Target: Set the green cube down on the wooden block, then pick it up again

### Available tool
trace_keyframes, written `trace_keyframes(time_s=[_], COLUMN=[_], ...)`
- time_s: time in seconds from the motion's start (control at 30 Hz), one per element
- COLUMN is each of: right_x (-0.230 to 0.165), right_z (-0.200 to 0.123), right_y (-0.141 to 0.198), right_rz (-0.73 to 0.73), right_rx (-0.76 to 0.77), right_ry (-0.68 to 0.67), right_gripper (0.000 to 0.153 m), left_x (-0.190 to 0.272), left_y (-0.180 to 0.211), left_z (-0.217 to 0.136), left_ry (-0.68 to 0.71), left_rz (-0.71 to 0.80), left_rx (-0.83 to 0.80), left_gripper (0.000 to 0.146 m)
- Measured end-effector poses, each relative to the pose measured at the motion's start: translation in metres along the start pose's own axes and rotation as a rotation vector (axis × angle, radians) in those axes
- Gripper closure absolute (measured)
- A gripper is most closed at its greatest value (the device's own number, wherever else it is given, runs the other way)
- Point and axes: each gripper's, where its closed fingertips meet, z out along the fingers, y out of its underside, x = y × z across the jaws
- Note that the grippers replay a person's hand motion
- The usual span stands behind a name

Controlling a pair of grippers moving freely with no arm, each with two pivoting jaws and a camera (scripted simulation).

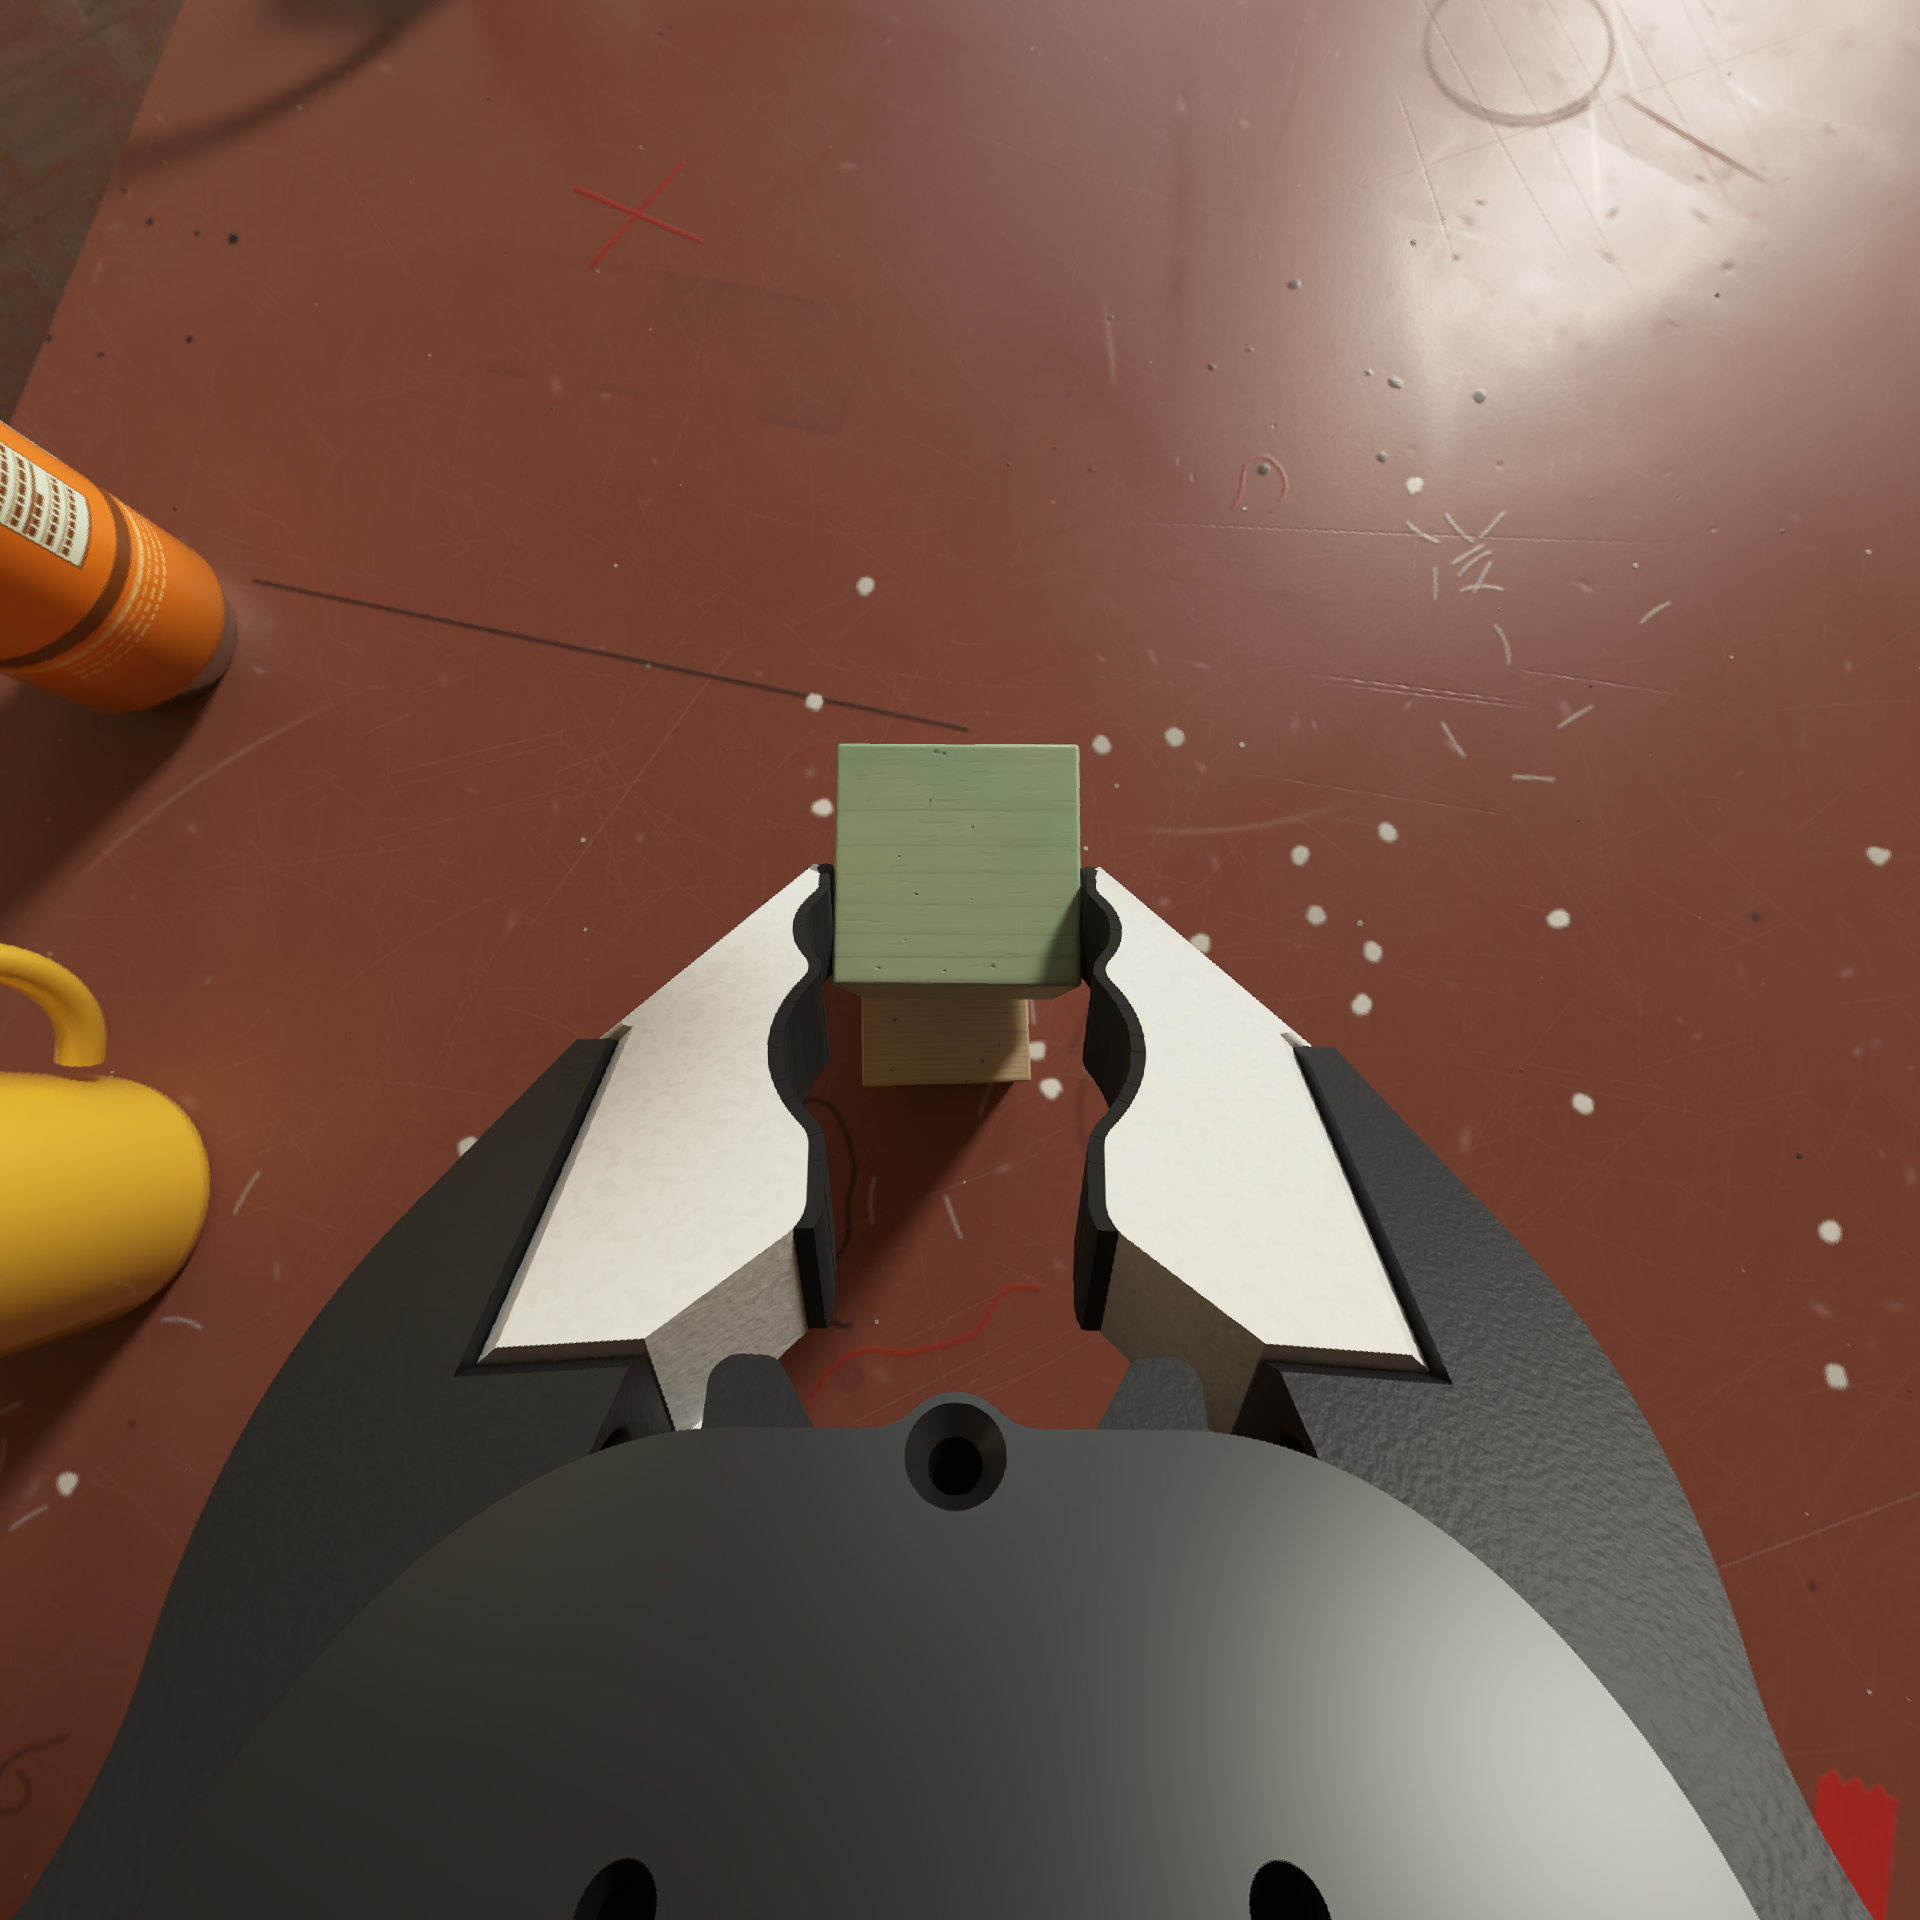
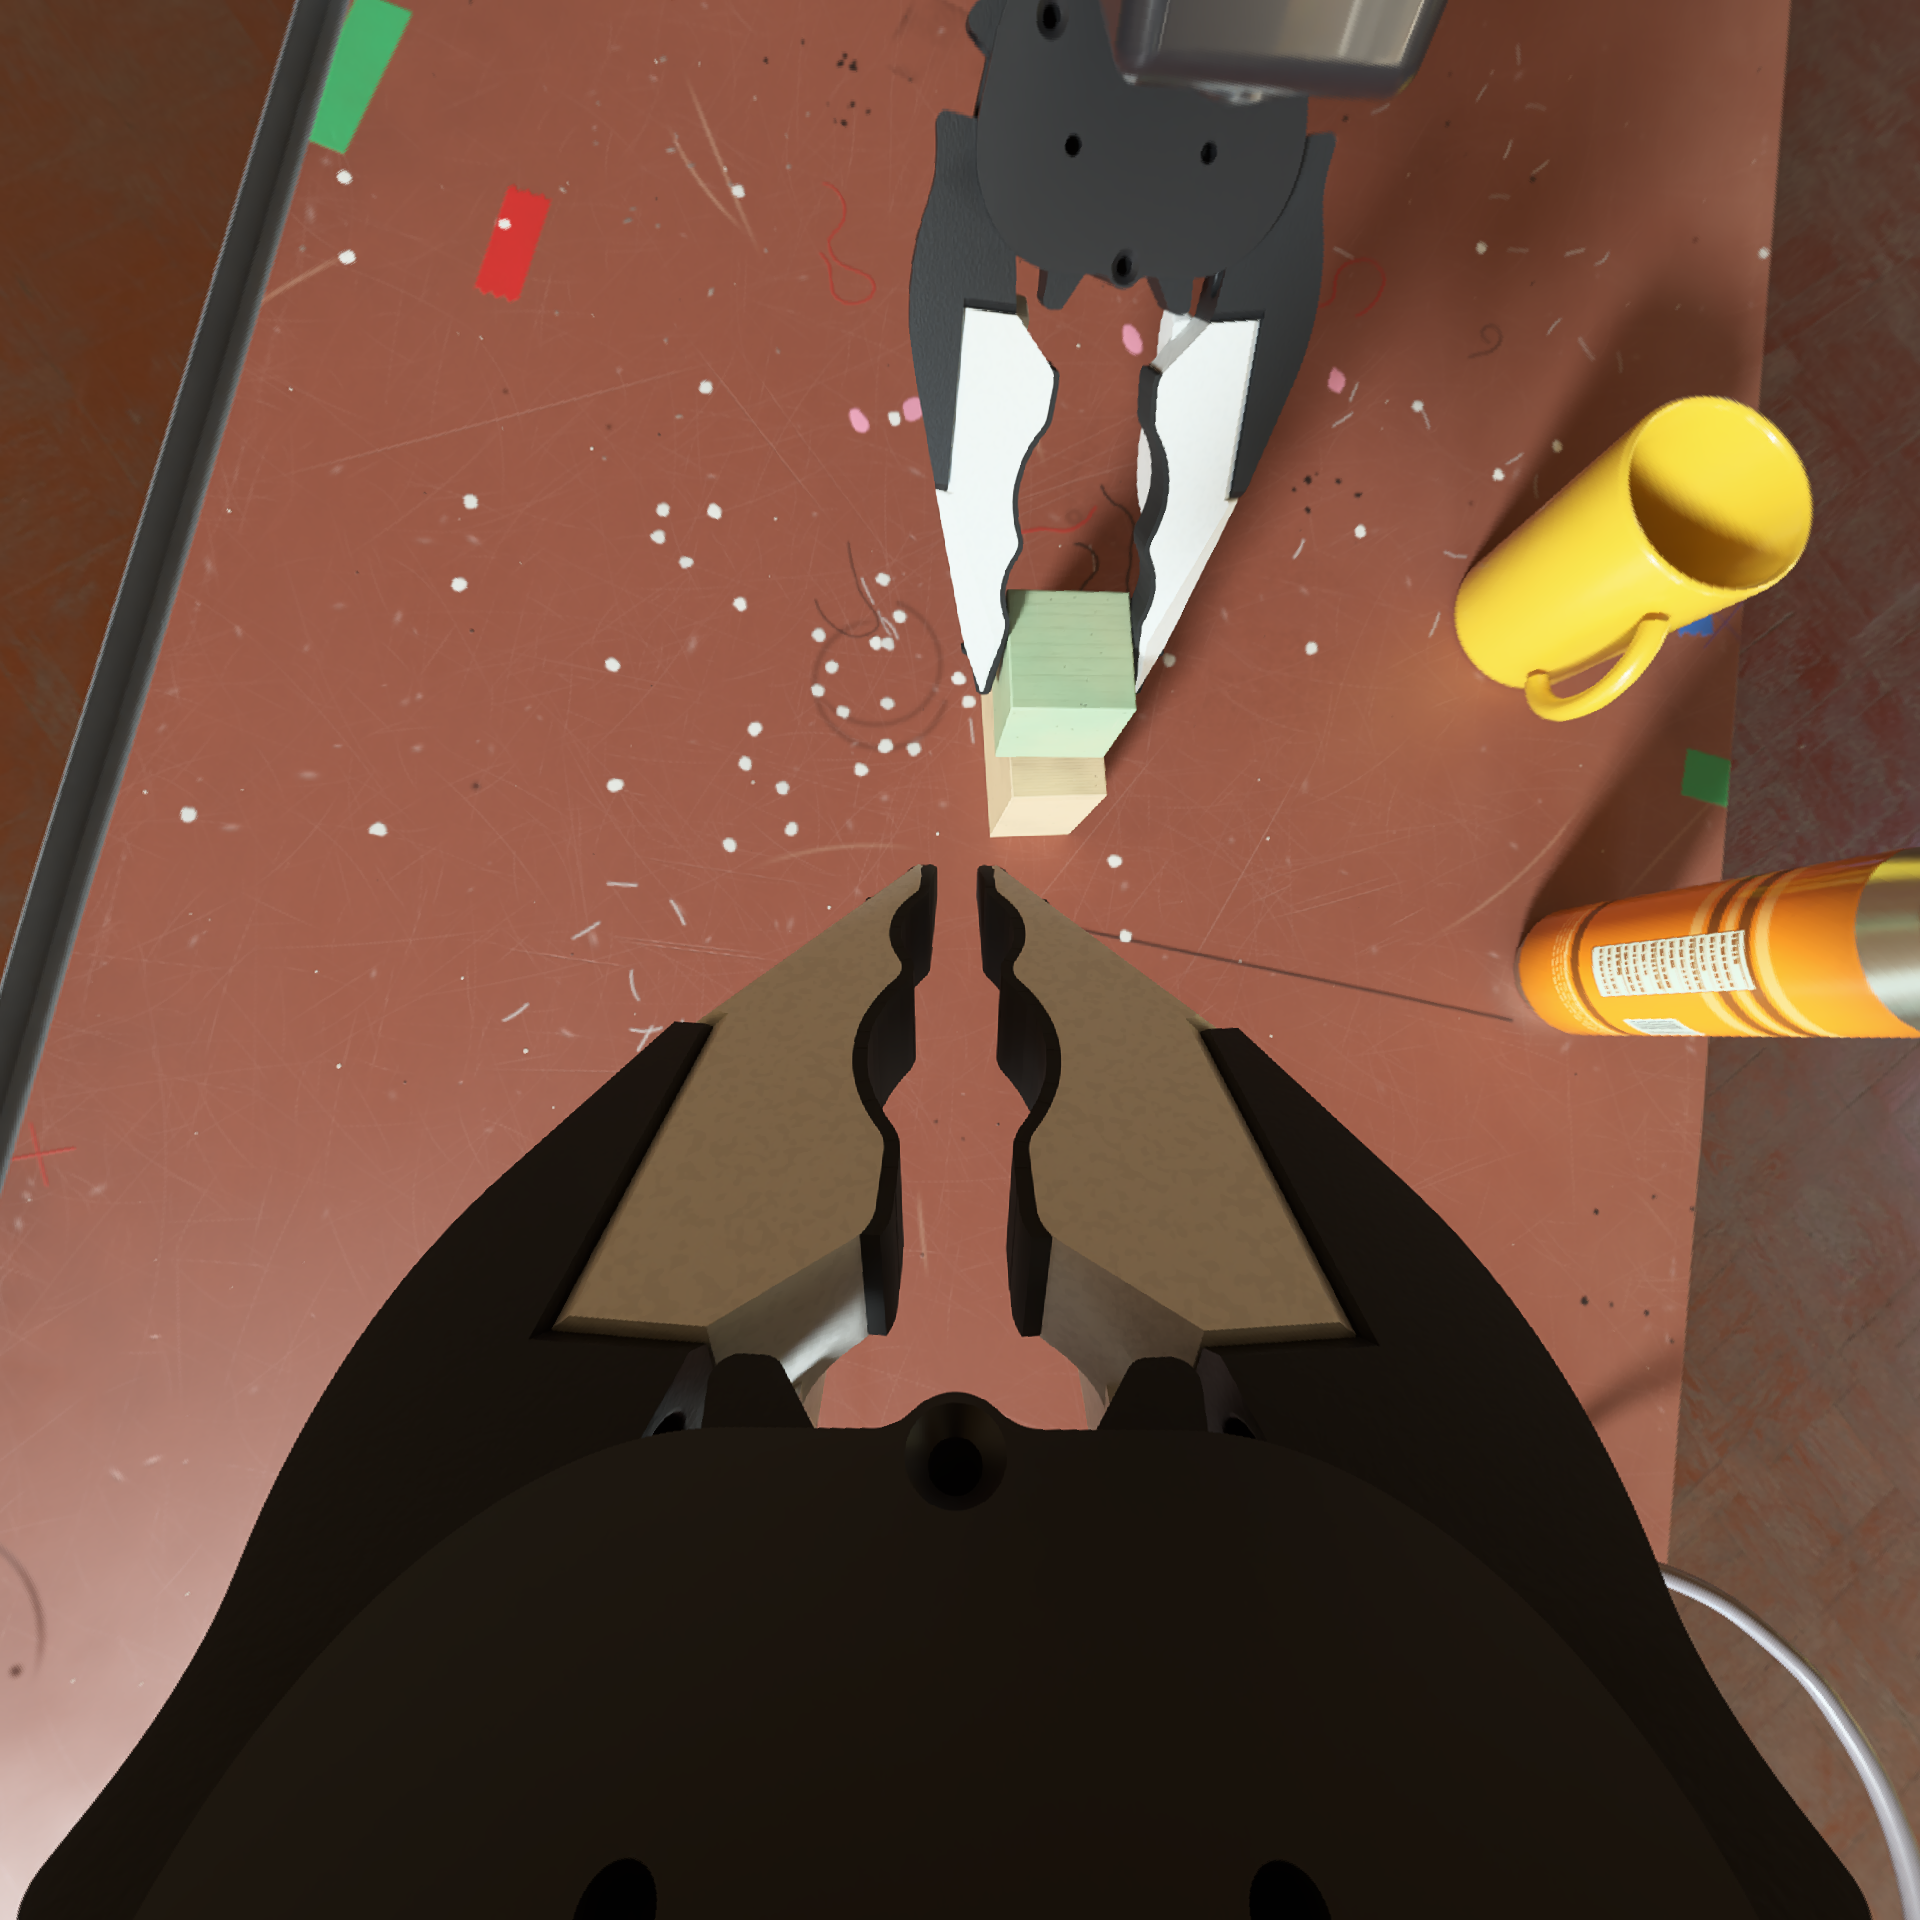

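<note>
The green cube (image 1: 956, 862) sits on top of the smaller wooden block (image 1: 945, 1044) on the red-brown table. My left gripper (image 1: 957, 878), with white fingers, is shut on the green cube, its pads pressed against the cube's two sides. In the right wrist view the green cube (image 2: 1065, 675) rests on the wooden block (image 2: 1044, 800), with the left gripper (image 2: 1062, 675) reaching in from the far side. My right gripper (image 2: 956, 873), with tan fingers, is shut and empty, its tips just short of the block, near the table.
A yellow mug (image 1: 83, 1174) lies on its side and an orange can (image 1: 94, 582) lies at the left; both show at the right in the right wrist view, mug (image 2: 1631, 551) and can (image 2: 1704, 956). A metal rail (image 2: 156, 582) borders the table's left.
</note>
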Motion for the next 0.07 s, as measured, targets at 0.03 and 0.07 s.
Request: trace_keyframes(time_s=[0.03, 0.07], right_x=[-0.0004, -0.0009], right_z=[0.001, 0.002], right_y=[0.0012, 0.0024], right_rz=[0.003, 0.006], right_rx=[-0.007, -0.016], right_ry=[-0.003, -0.008], right_gripper=[0.145, 0.144], left_x=[0.0001, 0.0002], left_y=[-0.0013, -0.0026], left_z=[-0.0001, -0.0003], left_ry=[-0.001, -0.002], left_rz=[0.002, 0.004], left_rx=[0.004, 0.01], left_gripper=[0.099, 0.099])
